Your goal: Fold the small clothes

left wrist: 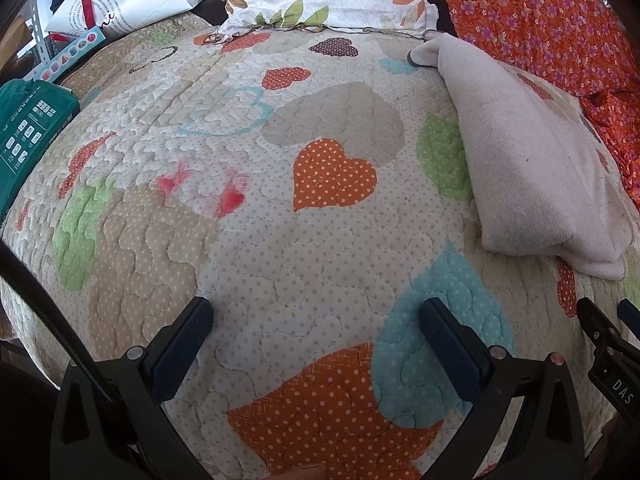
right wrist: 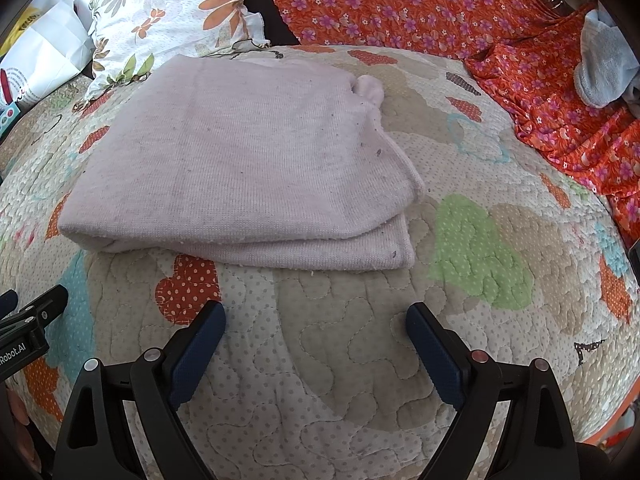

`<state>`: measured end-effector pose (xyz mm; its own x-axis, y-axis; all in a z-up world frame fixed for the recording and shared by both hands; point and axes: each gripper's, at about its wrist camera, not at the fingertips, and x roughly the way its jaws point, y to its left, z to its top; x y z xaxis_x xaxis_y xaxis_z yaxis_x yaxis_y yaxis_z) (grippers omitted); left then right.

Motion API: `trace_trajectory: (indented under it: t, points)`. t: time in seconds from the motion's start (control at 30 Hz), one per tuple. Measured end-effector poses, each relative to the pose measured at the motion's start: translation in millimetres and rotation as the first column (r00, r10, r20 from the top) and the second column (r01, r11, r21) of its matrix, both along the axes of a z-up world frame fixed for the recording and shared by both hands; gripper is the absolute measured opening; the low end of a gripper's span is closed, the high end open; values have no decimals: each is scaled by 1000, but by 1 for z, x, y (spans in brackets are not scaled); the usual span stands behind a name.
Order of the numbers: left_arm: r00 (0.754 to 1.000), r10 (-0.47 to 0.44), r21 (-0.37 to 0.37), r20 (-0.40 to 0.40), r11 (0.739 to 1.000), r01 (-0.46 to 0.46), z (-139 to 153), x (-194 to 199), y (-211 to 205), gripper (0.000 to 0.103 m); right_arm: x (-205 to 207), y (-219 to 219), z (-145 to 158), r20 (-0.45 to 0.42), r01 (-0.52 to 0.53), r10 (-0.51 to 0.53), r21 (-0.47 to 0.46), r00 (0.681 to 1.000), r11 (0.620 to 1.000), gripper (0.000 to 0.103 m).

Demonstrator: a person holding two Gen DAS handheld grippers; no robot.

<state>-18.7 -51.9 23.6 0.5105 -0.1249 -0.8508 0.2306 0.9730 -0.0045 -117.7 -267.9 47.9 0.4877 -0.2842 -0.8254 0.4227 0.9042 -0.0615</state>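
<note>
1. Left gripper (left wrist: pixel 316 312): jaws spread wide, nothing between them, only quilt (left wrist: pixel 248 248) under the tips.
2. Right gripper (right wrist: pixel 316 316): jaws released, gap bare, over the same quilt (right wrist: pixel 340 360).
3. Folded pale pink garment (right wrist: pixel 240 160) lies flat just ahead of the right jaws; for the left jaws it (left wrist: pixel 532 160) sits ahead and right.
4. Beyond the garment: floral pillow (right wrist: pixel 168 12), orange flowered cloth (right wrist: pixel 440 4).

Folded pale pink garment (right wrist: pixel 240 160) on quilt (right wrist: pixel 340 360)
</note>
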Motion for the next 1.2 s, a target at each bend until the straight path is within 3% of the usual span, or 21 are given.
trace_trajectory:
  t: [0.77,0.97,1.2]
  points:
    - [1000,0,0,-1,1000,0,0,0,0,103,1,-1,0,1,-1,1,0,1000,1000,95]
    - [999,-9,-6,-35,1000,9,1,2,0,103,-1,-4,0,2,1,-1,11,1000,1000,95]
    - [1000,2,-62,7,998,-1,15,-4,5,103,-5,-5,8,33,10,-10,17,999,1000,95]
